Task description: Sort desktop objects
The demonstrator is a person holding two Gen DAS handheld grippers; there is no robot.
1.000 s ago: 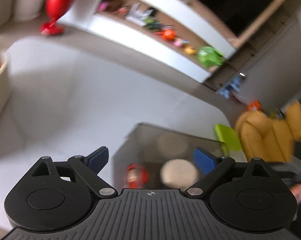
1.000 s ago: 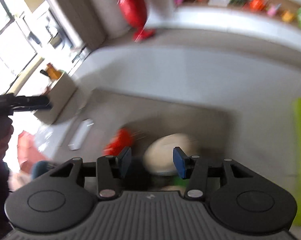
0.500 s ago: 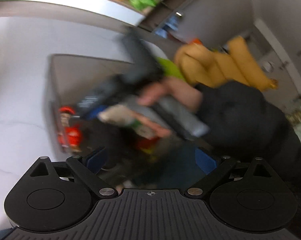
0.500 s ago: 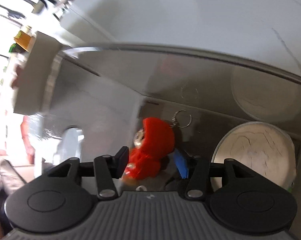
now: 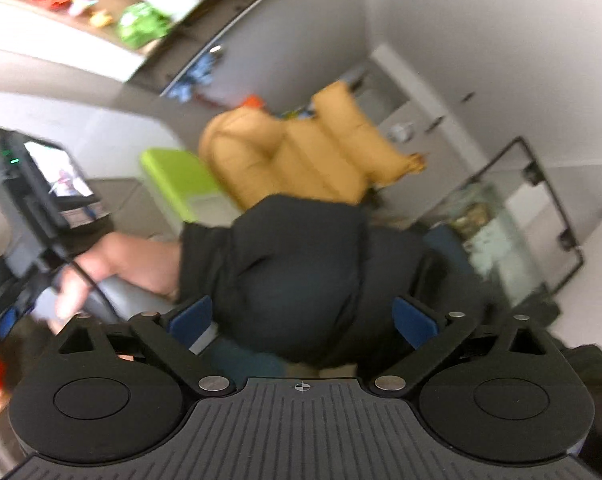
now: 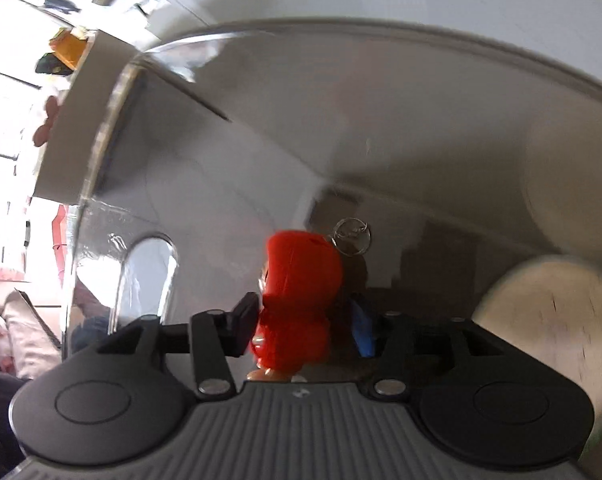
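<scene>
Your right gripper (image 6: 303, 326) sits inside the clear bin (image 6: 261, 36), jaws opening around the red toy (image 6: 297, 300), left pad touching it. Your left gripper (image 5: 303, 318) has just widened, empty, facing your sleeve (image 5: 301, 272).

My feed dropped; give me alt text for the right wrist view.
The right gripper straddles a red keychain doll lying in a clear bin; its jaws have just been opening. A pale round disc sits at right.

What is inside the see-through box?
Inside the clear box sit a red doll keychain, between the right tongs, and a round wooden disc. The tongs' body hides the nearest floor.
</scene>
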